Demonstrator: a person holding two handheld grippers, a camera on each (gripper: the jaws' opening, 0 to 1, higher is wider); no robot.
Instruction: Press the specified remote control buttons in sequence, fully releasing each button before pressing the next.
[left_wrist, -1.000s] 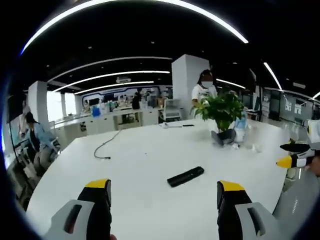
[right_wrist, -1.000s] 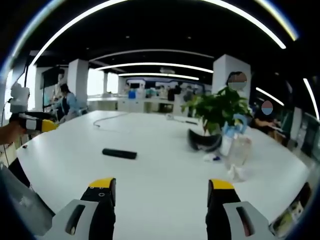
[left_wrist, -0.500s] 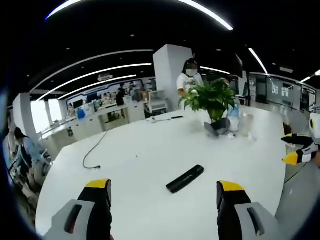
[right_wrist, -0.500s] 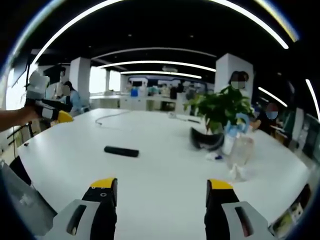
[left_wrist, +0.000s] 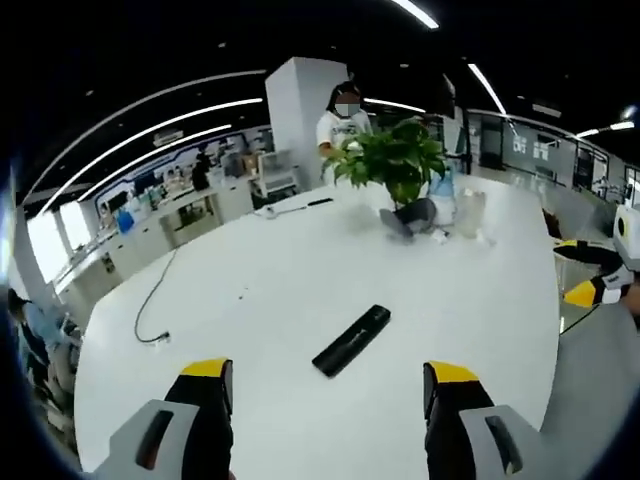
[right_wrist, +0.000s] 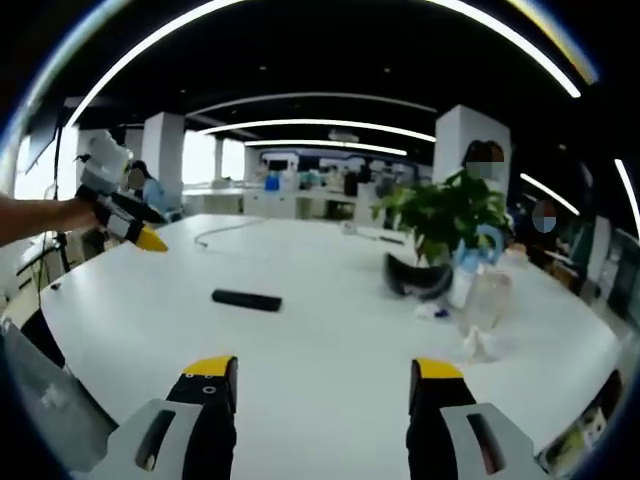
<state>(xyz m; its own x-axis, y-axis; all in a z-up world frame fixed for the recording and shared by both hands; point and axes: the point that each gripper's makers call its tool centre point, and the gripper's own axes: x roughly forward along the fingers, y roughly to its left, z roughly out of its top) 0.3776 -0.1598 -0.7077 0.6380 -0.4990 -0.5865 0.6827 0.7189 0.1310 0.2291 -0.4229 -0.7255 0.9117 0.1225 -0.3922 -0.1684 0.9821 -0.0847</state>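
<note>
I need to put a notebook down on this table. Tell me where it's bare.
Bare: the wide white stretch between the remote control and the cable, and the near edge in front of the right tongs. Crowded: around the potted plant, with bottles beside it.

Matt black plastic remote (left_wrist: 351, 340) on a smooth, faintly glossy white table (left_wrist: 290, 290) — grey-and-yellow plastic jaws.

Left claw (right_wrist: 150, 238) now higher and nearer the remote (right_wrist: 246, 299).
</note>
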